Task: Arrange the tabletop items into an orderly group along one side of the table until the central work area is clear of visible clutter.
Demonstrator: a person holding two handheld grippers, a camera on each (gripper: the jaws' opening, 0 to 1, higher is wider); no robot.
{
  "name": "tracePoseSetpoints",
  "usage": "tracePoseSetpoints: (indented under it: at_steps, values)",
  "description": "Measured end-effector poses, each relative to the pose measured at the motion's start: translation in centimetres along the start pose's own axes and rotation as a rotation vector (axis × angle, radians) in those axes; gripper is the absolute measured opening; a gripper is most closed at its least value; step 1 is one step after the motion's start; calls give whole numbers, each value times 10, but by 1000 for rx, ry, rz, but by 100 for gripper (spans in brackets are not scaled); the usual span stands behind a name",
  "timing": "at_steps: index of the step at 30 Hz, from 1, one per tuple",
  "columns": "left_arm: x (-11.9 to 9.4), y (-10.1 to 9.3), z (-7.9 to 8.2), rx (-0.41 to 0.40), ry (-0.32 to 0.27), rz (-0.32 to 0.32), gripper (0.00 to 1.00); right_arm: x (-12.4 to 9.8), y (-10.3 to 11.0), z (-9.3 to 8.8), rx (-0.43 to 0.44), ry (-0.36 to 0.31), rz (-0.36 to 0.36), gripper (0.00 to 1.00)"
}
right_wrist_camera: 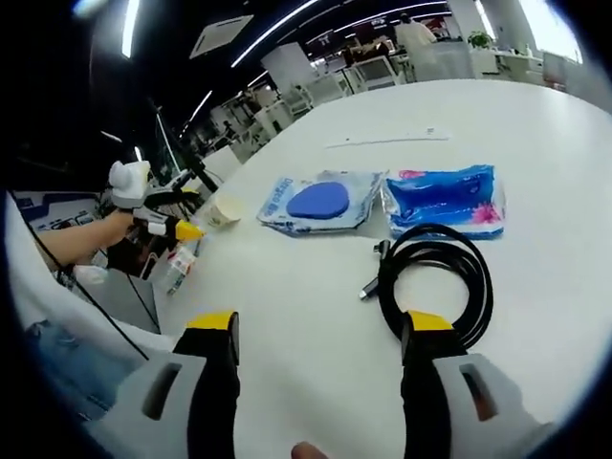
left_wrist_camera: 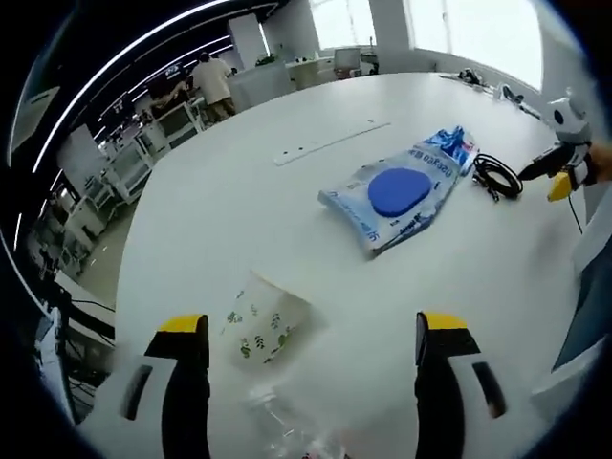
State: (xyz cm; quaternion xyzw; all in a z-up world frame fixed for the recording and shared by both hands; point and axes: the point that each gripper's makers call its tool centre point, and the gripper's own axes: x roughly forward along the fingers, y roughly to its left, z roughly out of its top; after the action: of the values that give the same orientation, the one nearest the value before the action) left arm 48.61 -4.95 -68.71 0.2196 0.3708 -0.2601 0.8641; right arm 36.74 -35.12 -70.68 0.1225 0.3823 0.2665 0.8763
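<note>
The left gripper [left_wrist_camera: 311, 359] hovers with jaws wide apart and empty over a tipped paper cup [left_wrist_camera: 264, 319]. The right gripper [right_wrist_camera: 320, 368] is likewise spread and empty, low over the white table [right_wrist_camera: 535, 124] beside a coiled black cable [right_wrist_camera: 435, 277]. Beyond lie 2 plastic packs: a clear one holding a blue disc [right_wrist_camera: 317, 202] and a blue wipes pack [right_wrist_camera: 445, 200].

Left gripper view: a crumpled clear plastic wrapper [left_wrist_camera: 287, 426] lies between the jaws at the bottom, blurred and cut off by the lower edge; its contents cannot be told. The paper cup [left_wrist_camera: 263, 320] lies on its side, its mouth turned away and unseen. The print on the clear bag [left_wrist_camera: 387, 196] holding the blue disc is too small to read. The blue tissue pack [left_wrist_camera: 454, 145] is partly hidden behind that bag.

Right gripper view: the paper cup [right_wrist_camera: 222, 210] is small and partly hidden behind the other gripper [right_wrist_camera: 172, 229]. A small bottle-like item [right_wrist_camera: 177, 268] below that gripper is too blurred to identify. Distant desks and a person [right_wrist_camera: 413, 33] are indistinct.
</note>
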Motion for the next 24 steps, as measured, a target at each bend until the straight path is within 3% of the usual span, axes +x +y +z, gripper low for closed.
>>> tracePoseSetpoints:
  at_steps: [5,9,13,21,24]
  values:
    - [6,6,-3,38,27,-4,93,-10,-2,-6,-29,10,-20,69]
    - [10,11,-1,-19,33,-34,94,-19,-6,-11,-25,15,-34,69]
    - [13,17,0,20,45,-30,93,-27,-11,-15,-15,15,-52,69]
    - [21,25,2,57,69,-76,85,-44,-19,-18,-29,18,-98,69]
    - [25,27,-1,83,101,-101,75,-48,-23,-19,-11,11,-113,69]
